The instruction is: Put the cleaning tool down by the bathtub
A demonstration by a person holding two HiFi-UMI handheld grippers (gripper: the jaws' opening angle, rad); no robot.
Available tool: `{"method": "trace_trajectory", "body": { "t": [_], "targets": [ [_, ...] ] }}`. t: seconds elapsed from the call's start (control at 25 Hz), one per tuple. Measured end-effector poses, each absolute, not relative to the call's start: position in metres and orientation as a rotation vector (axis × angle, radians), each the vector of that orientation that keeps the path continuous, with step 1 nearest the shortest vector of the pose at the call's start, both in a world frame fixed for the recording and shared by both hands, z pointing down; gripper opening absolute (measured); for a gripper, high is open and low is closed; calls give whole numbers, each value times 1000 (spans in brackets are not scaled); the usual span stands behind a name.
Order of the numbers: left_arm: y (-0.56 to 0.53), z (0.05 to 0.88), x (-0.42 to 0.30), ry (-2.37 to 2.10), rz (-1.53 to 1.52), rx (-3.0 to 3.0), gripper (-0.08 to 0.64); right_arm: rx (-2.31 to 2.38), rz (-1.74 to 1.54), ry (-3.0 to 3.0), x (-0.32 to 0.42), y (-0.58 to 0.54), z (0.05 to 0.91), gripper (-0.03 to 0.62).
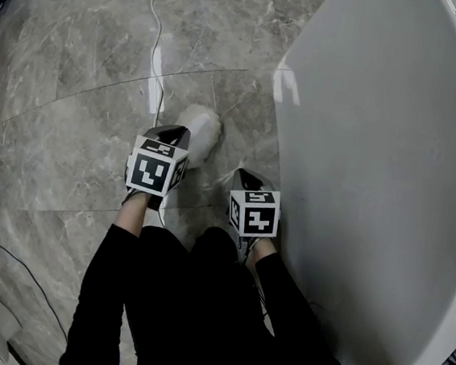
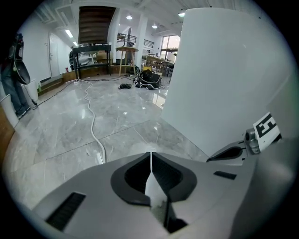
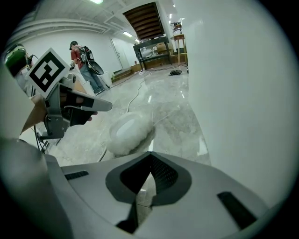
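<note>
A fluffy white cleaning pad [image 1: 202,131] is lying on the marble floor [image 1: 72,121] beside the bathtub [image 1: 375,169], apparently released, as the left gripper [image 1: 170,135] and right gripper [image 1: 243,174] are hovering with jaws together and empty, best lifted straight clear without snagging it.

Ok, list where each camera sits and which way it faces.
Head view: above, facing down at cleaning tool near bathtub; left gripper, right gripper, sleeves show.
Left gripper view: along its shut jaws, across floor; right gripper at right.
Right gripper view: along its shut jaws, toward the tool; left gripper at left.
Shared: bathtub in all three.
</note>
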State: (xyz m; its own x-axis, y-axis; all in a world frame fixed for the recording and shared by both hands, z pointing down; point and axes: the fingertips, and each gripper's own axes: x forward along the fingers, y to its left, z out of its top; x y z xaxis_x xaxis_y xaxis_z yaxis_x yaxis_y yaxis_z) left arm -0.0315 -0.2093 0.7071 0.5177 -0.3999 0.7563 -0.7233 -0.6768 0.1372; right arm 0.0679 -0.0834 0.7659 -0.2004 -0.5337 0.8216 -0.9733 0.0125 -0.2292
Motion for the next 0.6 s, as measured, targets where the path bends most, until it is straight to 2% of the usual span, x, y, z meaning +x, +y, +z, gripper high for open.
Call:
{"method": "trace_trajectory", "body": {
  "t": [0.6],
  "targets": [
    [-191, 697, -20, -854, 977, 2379, 6, 1543, 1066, -1782, 72, -73, 758, 0]
  ]
}}
